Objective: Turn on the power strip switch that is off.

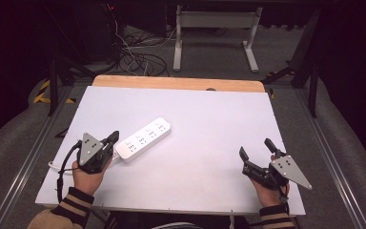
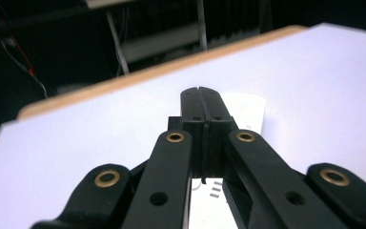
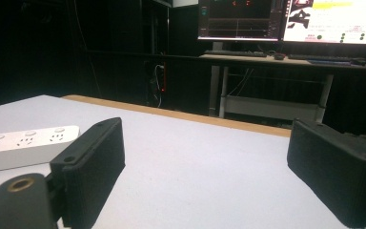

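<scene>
A white power strip [image 1: 143, 139] with several sockets lies slantwise on the white table [image 1: 205, 114], left of centre. My left gripper [image 1: 114, 137] is at the strip's near left end, its jaws pressed together with nothing between them. The left gripper view has the shut tips [image 2: 201, 95] over the strip [image 2: 248, 110]; whether they touch it I cannot tell. My right gripper [image 1: 255, 147] rests near the front right of the table, far from the strip, jaws apart and empty. In the right gripper view, bare table lies within the gap [image 3: 205, 162] and the strip [image 3: 24, 145] sits at the far left.
A wooden edge [image 1: 176, 83] runs along the table's far side. Beyond it are floor cables [image 1: 138, 57] and a white desk frame [image 1: 214, 28]. Lit monitors [image 3: 286, 19] stand on a desk behind. The strip's white cord [image 1: 52, 165] trails off near my left hand.
</scene>
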Demonstrator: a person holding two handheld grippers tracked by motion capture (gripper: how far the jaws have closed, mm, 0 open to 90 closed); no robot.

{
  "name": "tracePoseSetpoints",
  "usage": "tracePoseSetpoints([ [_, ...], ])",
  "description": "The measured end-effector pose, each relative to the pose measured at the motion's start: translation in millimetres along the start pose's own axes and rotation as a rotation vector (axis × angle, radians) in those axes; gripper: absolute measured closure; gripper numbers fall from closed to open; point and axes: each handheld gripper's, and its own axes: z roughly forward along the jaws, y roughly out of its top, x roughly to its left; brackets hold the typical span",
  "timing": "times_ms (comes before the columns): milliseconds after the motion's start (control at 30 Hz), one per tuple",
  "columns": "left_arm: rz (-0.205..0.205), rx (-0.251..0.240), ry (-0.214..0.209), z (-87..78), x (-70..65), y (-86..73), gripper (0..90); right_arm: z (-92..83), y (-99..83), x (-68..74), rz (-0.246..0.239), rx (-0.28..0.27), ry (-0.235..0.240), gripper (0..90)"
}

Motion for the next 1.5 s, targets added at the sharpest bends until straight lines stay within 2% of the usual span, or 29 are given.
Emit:
tracePoseSetpoints([
  [100, -0.008, 0.064, -0.006, 14.1, 4.2, 1.1, 90.0, 0.5, -0.3, -0.2, 0.0, 0.003, 0.004, 12.9],
  [200, 0.001, 0.113, -0.018, 24.2, 4.1, 2.6, 90.0, 0.4, -0.4, -0.3, 0.002, 0.008, 0.004, 13.1],
  [233, 0.005, 0.143, -0.024, 30.6, 3.4, 3.0, 90.0, 0.4, -0.4, -0.4, 0.003, 0.009, 0.005, 13.1],
  [267, 0.005, 0.143, -0.024, 30.6, 3.4, 3.0, 90.0, 0.3, -0.5, -0.4, 0.003, 0.01, 0.007, 13.2],
  [433, 0.014, 0.271, -0.051, 48.2, 6.2, 1.2, 90.0, 0.7, -0.8, 0.3, 0.001, 0.025, 0.012, 14.3],
  [500, 0.001, 0.312, -0.072, 52.3, 7.7, 0.1, 90.0, 1.4, -1.2, 0.4, 0.0, 0.033, 0.012, 14.5],
  [600, 0.009, 0.334, -0.078, 56.2, 9.8, -0.7, 90.0, 2.1, -1.5, 0.6, 0.003, 0.041, 0.018, 14.7],
  [633, -0.007, 0.347, -0.09, 59.1, 10.0, -1.6, 90.0, 2.3, -1.6, 0.5, 0.001, 0.042, 0.017, 14.7],
  [700, -0.007, 0.356, -0.092, 60.1, 9.6, -2.1, 90.0, 2.4, -1.7, 0.6, -0.001, 0.045, 0.02, 14.7],
  [1033, 0.005, 0.408, -0.105, 65.8, 9.9, -6.1, 90.0, 3.1, -2.2, 0.8, 0.0, 0.06, 0.017, 15.4],
  [1233, 0.012, 0.419, -0.087, 66.3, 10.6, -6.9, 90.0, 3.3, -2.3, 0.5, 0.002, 0.068, 0.018, 15.7],
  [1300, -0.007, 0.427, -0.094, 66.8, 11.2, -7.6, 90.0, 3.2, -2.3, 0.7, 0.002, 0.07, 0.016, 15.8],
  [1400, 0.003, 0.426, -0.076, 67.0, 9.9, -7.9, 90.0, 3.0, -2.2, 0.9, 0.001, 0.071, 0.016, 15.8],
  [1500, -0.008, 0.43, -0.072, 67.1, 8.4, -8.6, 90.0, 2.8, -2.2, 0.9, -0.002, 0.072, 0.014, 15.8],
])
